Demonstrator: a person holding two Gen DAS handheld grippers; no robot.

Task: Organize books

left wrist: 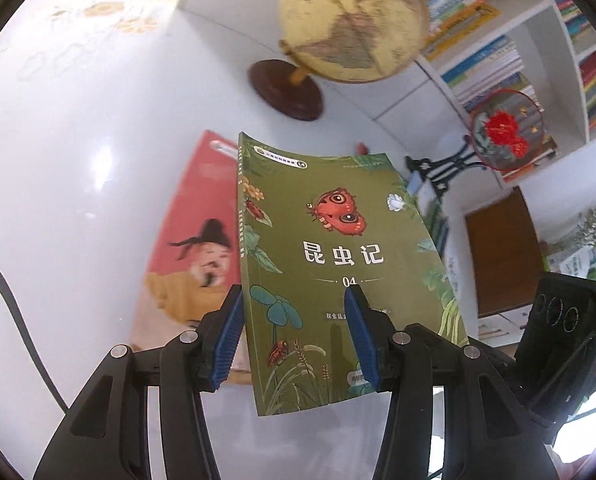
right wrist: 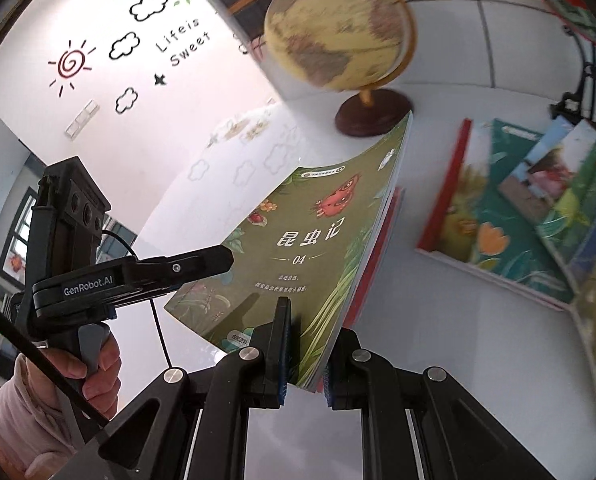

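Observation:
A green book with a red butterfly on its cover hangs tilted above the white table. My right gripper is shut on the lower right edge of the green book. My left gripper stands open at the book's spine side. One blue pad is over the cover and the other pad is beside the spine, neither visibly pressing. In the right wrist view the left gripper reaches in from the left. A red book showing a figure in a black hat lies flat underneath.
A globe on a dark round base stands behind the books. A round fan on a black stand sits before the white bookshelf. Several picture books lie spread on the right. A hand holds the left gripper's handle.

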